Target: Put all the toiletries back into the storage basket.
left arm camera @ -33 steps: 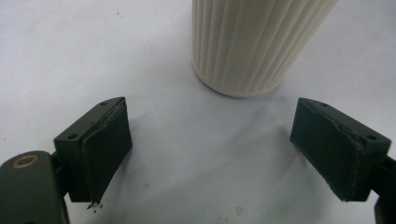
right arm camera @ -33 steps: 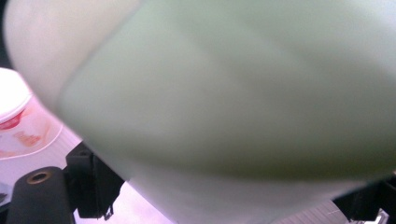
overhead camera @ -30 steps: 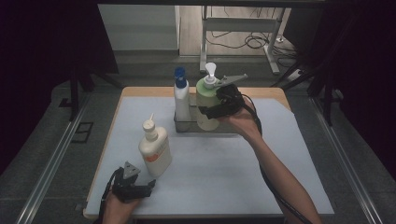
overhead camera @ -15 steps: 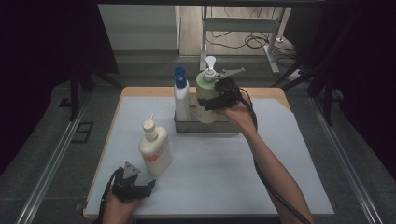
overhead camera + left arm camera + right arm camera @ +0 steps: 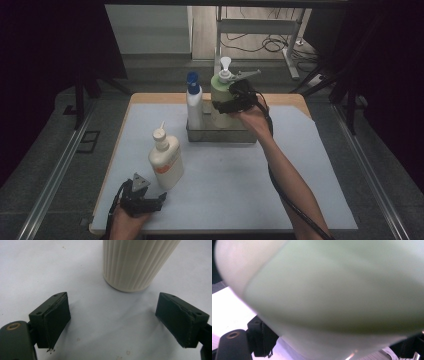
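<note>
Table (image 5: 300, 165), pale sheet on top, wood edge showing at 12 o'clock.

Metal tray (image 5: 220, 134) sits at 12 o'clock on the table. Two bottles stand in it: green pump bottle (image 5: 220, 95) on the 3 o'clock side, white bottle with blue cap (image 5: 193, 102) just beside it on the 9 o'clock side.

Cream bottle (image 5: 165, 159), ribbed, orange label, pointed nozzle, stands upright at about 8 o'clock on the table, well apart from the tray.

Right claw (image 5: 231, 102) is at the green pump bottle, coming in from its 3 o'clock side, forearm running down to 5 o'clock. In the right gripper view the green body (image 5: 337, 297) sits right between the jaws, blurred, one jaw at each lower corner. Jaws stand wide around it; clamped on the bottle as far as the frames go, bottle base low in the tray.

Left claw (image 5: 145, 200) rests at 7 o'clock near the table edge, just below the cream bottle. In the left gripper view the jaws are wide apart with bare table between them; the ribbed base (image 5: 135, 265) stands ahead at 12 o'clock, not touched.
</note>
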`<action>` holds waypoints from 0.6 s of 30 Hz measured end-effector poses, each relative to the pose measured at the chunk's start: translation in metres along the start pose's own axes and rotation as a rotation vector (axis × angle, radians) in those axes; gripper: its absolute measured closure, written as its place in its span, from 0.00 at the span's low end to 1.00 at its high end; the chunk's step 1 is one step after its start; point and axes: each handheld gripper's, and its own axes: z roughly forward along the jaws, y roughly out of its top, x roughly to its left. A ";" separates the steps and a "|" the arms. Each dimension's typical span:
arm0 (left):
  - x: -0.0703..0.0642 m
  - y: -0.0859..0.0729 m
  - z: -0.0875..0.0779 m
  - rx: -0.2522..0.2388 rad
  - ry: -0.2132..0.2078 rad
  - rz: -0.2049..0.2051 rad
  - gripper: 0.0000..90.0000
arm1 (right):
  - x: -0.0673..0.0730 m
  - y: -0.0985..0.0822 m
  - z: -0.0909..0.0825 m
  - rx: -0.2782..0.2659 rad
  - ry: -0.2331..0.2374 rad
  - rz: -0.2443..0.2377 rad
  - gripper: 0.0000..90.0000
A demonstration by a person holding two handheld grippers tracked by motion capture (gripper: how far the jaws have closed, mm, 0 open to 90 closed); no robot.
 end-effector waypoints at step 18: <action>0.000 0.000 0.000 0.000 0.000 0.001 0.13 | -0.004 -0.011 0.023 0.029 -0.013 0.005 0.14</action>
